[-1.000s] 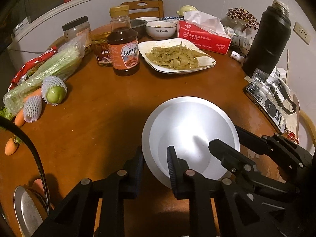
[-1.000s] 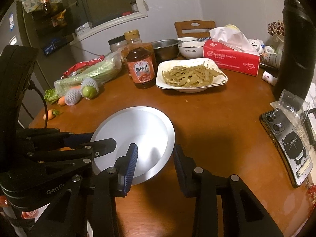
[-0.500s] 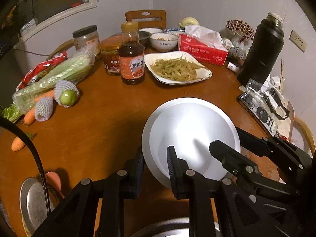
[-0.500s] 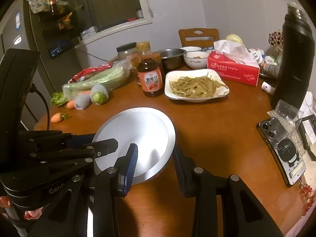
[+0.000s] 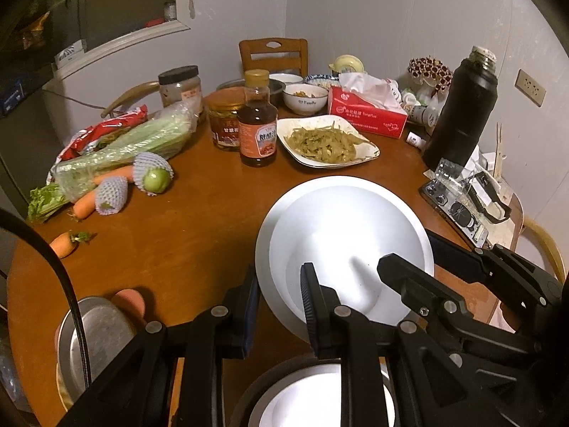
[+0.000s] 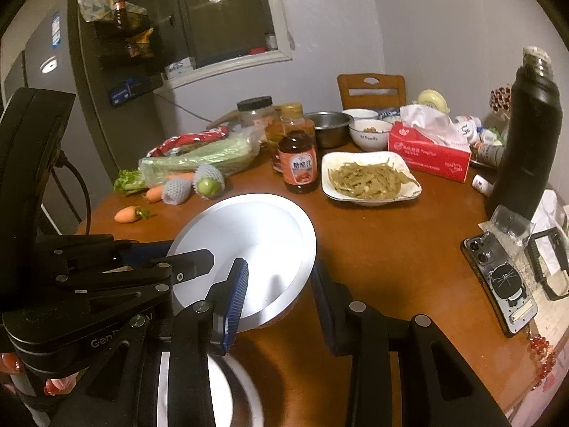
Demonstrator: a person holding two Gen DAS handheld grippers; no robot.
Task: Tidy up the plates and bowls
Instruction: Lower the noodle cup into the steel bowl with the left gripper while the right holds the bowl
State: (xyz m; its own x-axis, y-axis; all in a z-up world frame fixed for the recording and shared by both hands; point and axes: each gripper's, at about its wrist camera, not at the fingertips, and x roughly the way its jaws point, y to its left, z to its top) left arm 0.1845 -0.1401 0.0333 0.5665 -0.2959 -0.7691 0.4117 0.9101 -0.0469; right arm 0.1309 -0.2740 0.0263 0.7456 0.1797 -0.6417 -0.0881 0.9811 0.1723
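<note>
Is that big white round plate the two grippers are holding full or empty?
Empty. The white round plate shows a bare, shiny surface with no food, unlike the square white dish of yellowish vegetable strips behind it.

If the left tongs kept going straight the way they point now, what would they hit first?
Apart from the white plate that the left tongs grip, probably the bare wooden table just beyond its rim; depth is unclear.

Both grippers point downward at a slant, side by side. The left gripper (image 5: 279, 306) and the right gripper (image 6: 279, 295) each clamp an opposite rim, jaws narrow.
</note>
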